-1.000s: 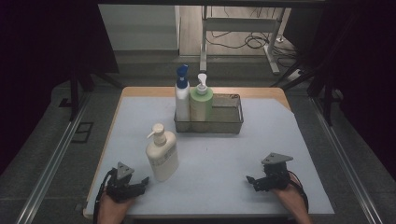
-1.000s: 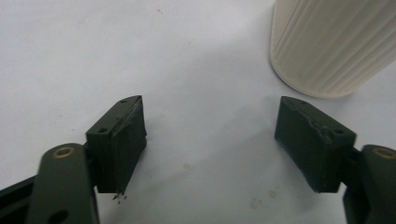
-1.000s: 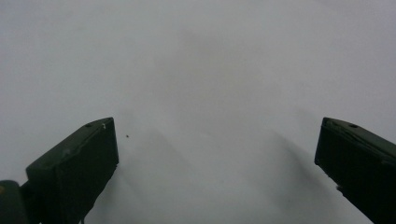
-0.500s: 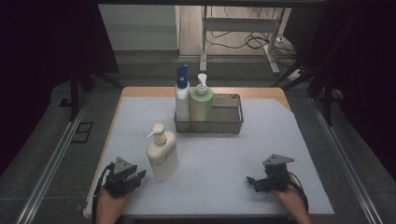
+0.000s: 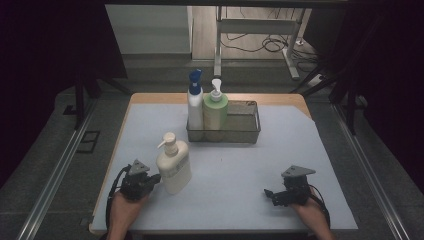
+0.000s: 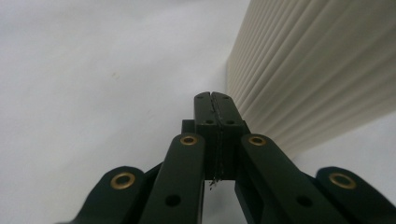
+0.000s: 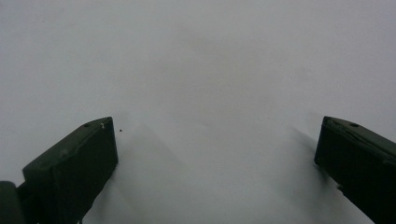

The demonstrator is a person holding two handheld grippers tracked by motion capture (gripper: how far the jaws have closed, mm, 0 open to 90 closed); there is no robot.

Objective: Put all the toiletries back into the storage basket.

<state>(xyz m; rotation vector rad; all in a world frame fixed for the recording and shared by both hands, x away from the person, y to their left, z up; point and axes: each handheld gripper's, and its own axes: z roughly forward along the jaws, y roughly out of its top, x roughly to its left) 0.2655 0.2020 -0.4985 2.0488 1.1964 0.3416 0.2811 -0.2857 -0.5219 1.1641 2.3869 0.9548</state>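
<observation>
I have the bench [image 5: 300, 150] under its pale cover in front of me, and the step in hand looks like getting the cream pump bottle [image 5: 173, 166] from the near left over to the wire basket [image 5: 245, 131] at the far middle, where a blue-capped bottle [image 5: 195, 100] and a green bottle [image 5: 215, 109] already stand in its left part. The cream bottle stands upright on the bench, well apart from the basket.

My left gripper [image 5: 153, 178] sits just to the left of the cream bottle, level with its lower body. Its jaws have just been closing and now meet flat together with nothing between them; in the left gripper view the ribbed wall of the bottle [image 6: 317, 70] runs beside them on the right, not inside. To do this well I would open wide again before coming in, and take the body square across its narrow sides, low enough not to tip it.

My right gripper [image 5: 270, 195] rests near right, jaws wide over bare cover, well apart from everything.
</observation>
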